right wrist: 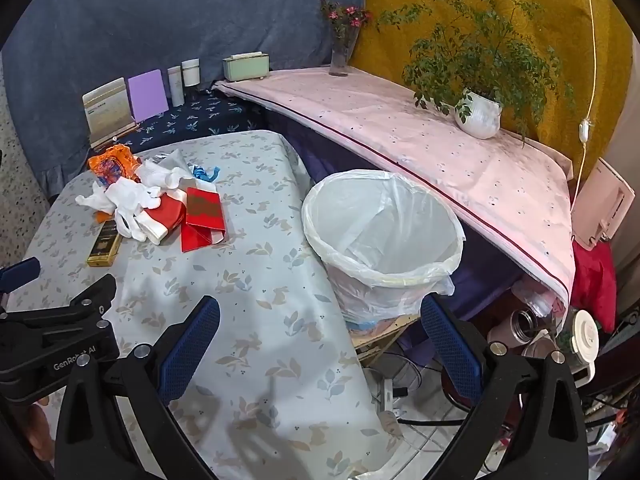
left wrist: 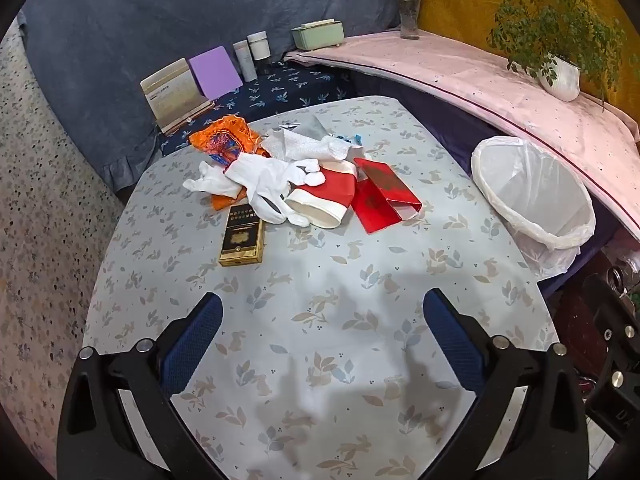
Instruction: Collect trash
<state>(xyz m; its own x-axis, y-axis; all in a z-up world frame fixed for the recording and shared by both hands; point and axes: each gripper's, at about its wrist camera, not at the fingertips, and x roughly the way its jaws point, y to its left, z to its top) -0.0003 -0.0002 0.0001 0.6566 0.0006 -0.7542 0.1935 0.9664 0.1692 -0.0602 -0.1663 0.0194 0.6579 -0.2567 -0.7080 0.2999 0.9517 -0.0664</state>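
— So, where do your claws stand?

— Both spread wide, nothing in them. My left claw hangs over bare tablecloth; my right claw straddles the table's edge, with the bin just ahead of it.

— And the trash?

— Heaped toward the far side of the table, well apart from either claw. Nearest me is the black-and-gold box: stiff card, probably light, best pinched across its narrow sides. Touching it from behind, the white gloves are soft and limp; I'd bite into a bunched fold, since fingers would dangle. Beside them lies a red-and-white wrapper, curled and glossy, likely to slip, so I'd squeeze it flat. The red packet stands partly folded open; an edge grip should hold.

— Farther back?

— Crumpled tissue and an orange bag, both flimsy and weightless, I judge. Grab a crest of either.

— The bin?

— Lined, open, apparently empty.
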